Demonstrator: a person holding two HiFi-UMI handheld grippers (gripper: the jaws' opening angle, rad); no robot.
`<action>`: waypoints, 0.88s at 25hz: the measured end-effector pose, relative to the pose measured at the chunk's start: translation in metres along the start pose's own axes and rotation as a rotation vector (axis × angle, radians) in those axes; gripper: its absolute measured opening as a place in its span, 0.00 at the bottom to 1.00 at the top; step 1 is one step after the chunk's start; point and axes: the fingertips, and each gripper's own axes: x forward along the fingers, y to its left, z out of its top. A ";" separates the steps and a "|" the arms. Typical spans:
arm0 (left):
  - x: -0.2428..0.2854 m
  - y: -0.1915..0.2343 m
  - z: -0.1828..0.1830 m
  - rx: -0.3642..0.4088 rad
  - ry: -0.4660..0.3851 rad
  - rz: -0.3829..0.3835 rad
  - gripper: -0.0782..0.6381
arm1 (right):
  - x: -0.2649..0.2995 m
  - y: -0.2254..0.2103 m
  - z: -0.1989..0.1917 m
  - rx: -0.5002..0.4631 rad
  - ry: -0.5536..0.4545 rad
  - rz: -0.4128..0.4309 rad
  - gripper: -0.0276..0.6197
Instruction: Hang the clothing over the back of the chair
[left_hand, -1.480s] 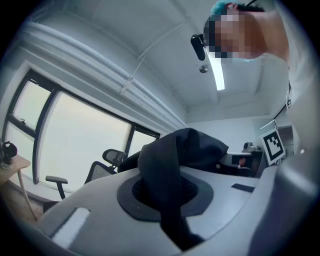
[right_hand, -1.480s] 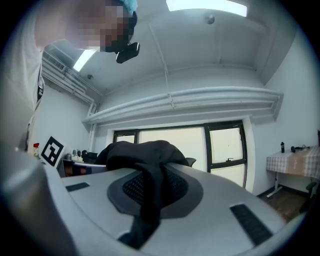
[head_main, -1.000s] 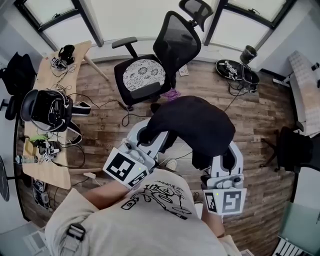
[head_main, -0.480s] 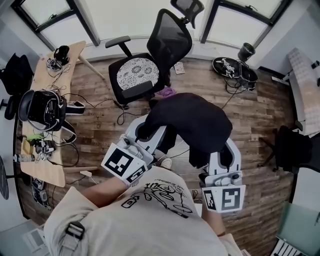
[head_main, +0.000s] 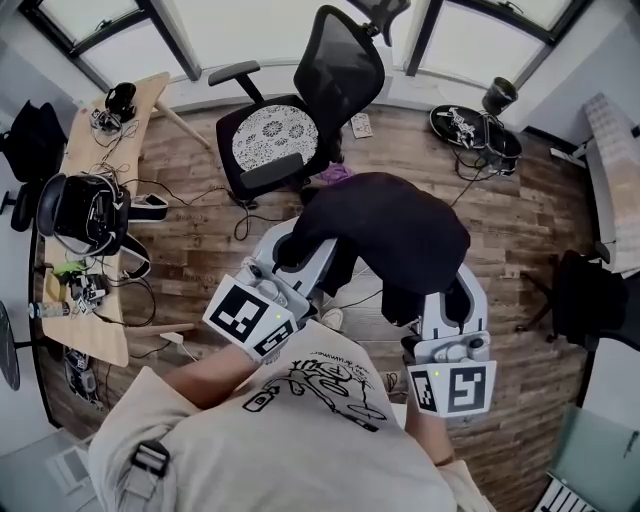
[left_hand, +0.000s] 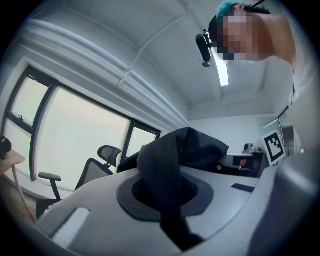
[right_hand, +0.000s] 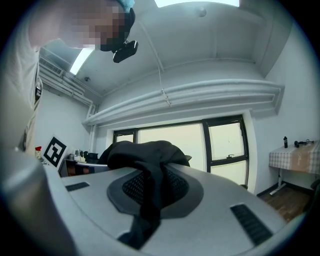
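A black garment (head_main: 388, 238) hangs stretched between my two grippers, above the wooden floor. My left gripper (head_main: 288, 252) is shut on its left edge, and the dark cloth (left_hand: 165, 180) runs between that gripper's jaws. My right gripper (head_main: 456, 306) is shut on the garment's right edge, with the cloth (right_hand: 150, 195) pinched in the same way. The black mesh office chair (head_main: 330, 90) stands just beyond the garment, its back toward me and its patterned seat (head_main: 274, 133) to the left. The chair (left_hand: 97, 167) also shows by the window in the left gripper view.
A wooden desk (head_main: 88, 230) with a headset, cables and small items runs along the left. Cables trail over the floor (head_main: 200, 215). A round black base with gear (head_main: 474, 130) sits at the back right. A dark chair (head_main: 590, 300) stands at the right edge.
Both grippers and the garment have moved toward the chair, which now sits higher in the head view. The grips have not changed.
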 end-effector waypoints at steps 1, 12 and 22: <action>0.002 0.004 0.000 -0.001 0.000 0.002 0.15 | 0.004 -0.001 -0.001 0.003 0.001 0.001 0.08; 0.048 0.088 0.012 -0.010 -0.010 0.017 0.15 | 0.101 -0.012 -0.010 0.007 0.013 0.014 0.08; 0.090 0.193 0.040 -0.013 -0.023 0.013 0.15 | 0.219 -0.010 -0.006 -0.003 0.014 0.016 0.08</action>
